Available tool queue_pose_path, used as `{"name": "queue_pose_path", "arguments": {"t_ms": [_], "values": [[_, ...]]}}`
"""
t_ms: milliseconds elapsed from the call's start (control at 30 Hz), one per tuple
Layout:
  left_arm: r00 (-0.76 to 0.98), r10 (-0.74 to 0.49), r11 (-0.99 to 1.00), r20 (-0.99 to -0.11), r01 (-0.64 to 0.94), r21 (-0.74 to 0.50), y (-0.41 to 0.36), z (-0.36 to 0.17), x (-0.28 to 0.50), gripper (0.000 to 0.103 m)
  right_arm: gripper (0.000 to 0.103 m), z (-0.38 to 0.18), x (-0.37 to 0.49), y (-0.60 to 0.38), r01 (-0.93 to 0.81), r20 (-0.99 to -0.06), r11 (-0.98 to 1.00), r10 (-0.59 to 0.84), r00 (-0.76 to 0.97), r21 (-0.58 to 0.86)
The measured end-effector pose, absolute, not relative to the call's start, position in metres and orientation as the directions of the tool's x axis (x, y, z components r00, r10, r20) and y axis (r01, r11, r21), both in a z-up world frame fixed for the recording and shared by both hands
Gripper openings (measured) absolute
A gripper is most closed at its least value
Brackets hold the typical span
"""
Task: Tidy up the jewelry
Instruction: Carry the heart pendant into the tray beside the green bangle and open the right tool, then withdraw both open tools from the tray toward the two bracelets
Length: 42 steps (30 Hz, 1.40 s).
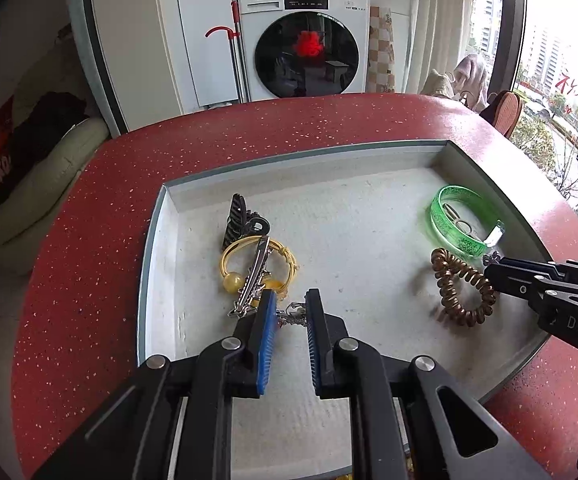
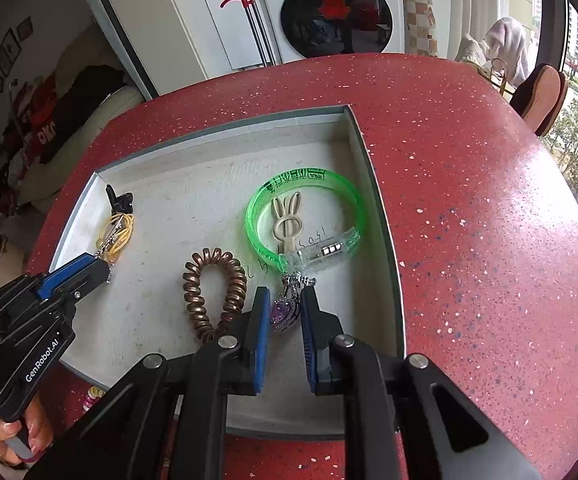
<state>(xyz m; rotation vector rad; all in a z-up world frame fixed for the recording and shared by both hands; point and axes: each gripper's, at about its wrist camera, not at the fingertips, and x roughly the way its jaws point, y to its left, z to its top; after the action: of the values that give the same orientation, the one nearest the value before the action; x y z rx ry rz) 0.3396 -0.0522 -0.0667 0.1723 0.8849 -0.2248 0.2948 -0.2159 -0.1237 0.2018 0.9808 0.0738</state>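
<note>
**Both hand-held grippers low in the jewelry tray, each straddling a small piece**

Setup: a shallow grey tray with a pale lining sits on a red speckled table. A white washing machine stands behind the table.

Left hand-held gripper: jaws parted, blue pads facing each other. A small silver trinket lies on the tray floor in the gap between the fingertips; contact with either pad cannot be told from the left wrist view. Just beyond the left pad, a silver hair clip rests across a yellow bead bracelet. A black claw clip lies just behind the bracelet, towards the tray's far left corner.

Right hand-held gripper: jaws parted but narrow. A purple gem pendant with silver setting sits between the pads, its silver top end reaching past the fingertips. Whether the pads press it cannot be told. In the left wrist view this gripper's tips sit at the tray's right side.

Other items, right half of tray: a brown spiral hair tie lies just left of the right gripper. A green translucent bangle lies beyond the pendant, its clear clasp close to the pendant's top. A cream rabbit-ear clip lies inside the bangle's ring.

The two item groups are well apart on the tray floor.
</note>
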Motion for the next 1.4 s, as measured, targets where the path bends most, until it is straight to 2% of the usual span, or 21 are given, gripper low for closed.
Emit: {"name": "queue_pose_path", "arguments": {"t_ms": [100, 200, 267, 300, 333, 433, 500, 533, 567, 833, 867, 900, 933, 967, 1400], "values": [[0.617, -0.116, 0.961, -0.778, 0.267, 0.068, -0.056, -0.067, 0.338, 0.033, 0.021, -0.125, 0.294, -0.211, 0.015, -0.820, 0.979, 0.163, 0.549, 0.205], [0.624, -0.124, 0.965, -0.772, 0.256, 0.051, -0.054, -0.064, 0.334, 0.033, 0.035, -0.124, 0.291, -0.207, 0.001, -0.816, 0.975, 0.186, 0.548, 0.223], [0.637, -0.129, 0.967, -0.760, 0.249, 0.044, -0.052, -0.060, 0.331, 0.033, 0.061, -0.120, 0.289, -0.205, -0.002, -0.808, 0.976, 0.180, 0.561, 0.217], [0.639, -0.131, 0.968, -0.758, 0.248, 0.042, -0.053, -0.058, 0.330, 0.033, 0.066, -0.116, 0.287, -0.205, 0.000, -0.802, 0.978, 0.173, 0.572, 0.211], [0.643, -0.133, 0.968, -0.755, 0.247, 0.041, -0.053, -0.055, 0.329, 0.033, 0.069, -0.113, 0.284, -0.205, 0.000, -0.795, 0.978, 0.169, 0.582, 0.209], [0.663, -0.137, 0.968, -0.736, 0.248, 0.044, -0.051, -0.048, 0.323, 0.034, 0.069, -0.105, 0.280, -0.207, 0.001, -0.785, 0.974, 0.180, 0.592, 0.224], [0.670, -0.137, 0.968, -0.730, 0.246, 0.044, -0.051, -0.043, 0.321, 0.067, 0.072, -0.101, 0.277, -0.208, 0.006, -0.780, 0.973, 0.181, 0.600, 0.230], [0.677, -0.135, 0.970, -0.723, 0.238, 0.042, -0.049, -0.041, 0.318, 0.096, 0.074, -0.099, 0.274, -0.208, 0.007, -0.777, 0.973, 0.181, 0.603, 0.233], [0.692, -0.138, 0.972, -0.708, 0.232, 0.037, -0.048, -0.037, 0.316, 0.100, 0.074, -0.098, 0.272, -0.208, 0.009, -0.775, 0.973, 0.180, 0.606, 0.233], [0.707, -0.146, 0.974, -0.692, 0.226, 0.025, -0.042, -0.023, 0.304, 0.100, 0.074, -0.091, 0.260, -0.210, 0.023, -0.769, 0.971, 0.174, 0.616, 0.239], [0.708, -0.152, 0.974, -0.690, 0.226, 0.017, -0.040, -0.021, 0.302, 0.103, 0.075, -0.090, 0.259, -0.210, 0.023, -0.767, 0.971, 0.174, 0.618, 0.239], [0.706, -0.154, 0.975, -0.692, 0.224, 0.011, -0.037, -0.020, 0.299, 0.103, 0.077, -0.088, 0.257, -0.210, 0.023, -0.764, 0.972, 0.171, 0.622, 0.235], [0.710, -0.153, 0.976, -0.687, 0.218, 0.007, -0.035, -0.018, 0.296, 0.103, 0.085, -0.086, 0.255, -0.209, 0.024, -0.761, 0.973, 0.165, 0.627, 0.230], [0.711, -0.153, 0.977, -0.686, 0.213, 0.003, -0.032, -0.016, 0.293, 0.103, 0.087, -0.084, 0.252, -0.208, 0.025, -0.755, 0.974, 0.160, 0.636, 0.227], [0.685, -0.111, 0.983, -0.720, 0.182, 0.021, -0.007, -0.019, 0.240, 0.103, 0.088, -0.069, 0.216, -0.185, -0.025, -0.732, 0.978, 0.173, 0.660, 0.208]]}}
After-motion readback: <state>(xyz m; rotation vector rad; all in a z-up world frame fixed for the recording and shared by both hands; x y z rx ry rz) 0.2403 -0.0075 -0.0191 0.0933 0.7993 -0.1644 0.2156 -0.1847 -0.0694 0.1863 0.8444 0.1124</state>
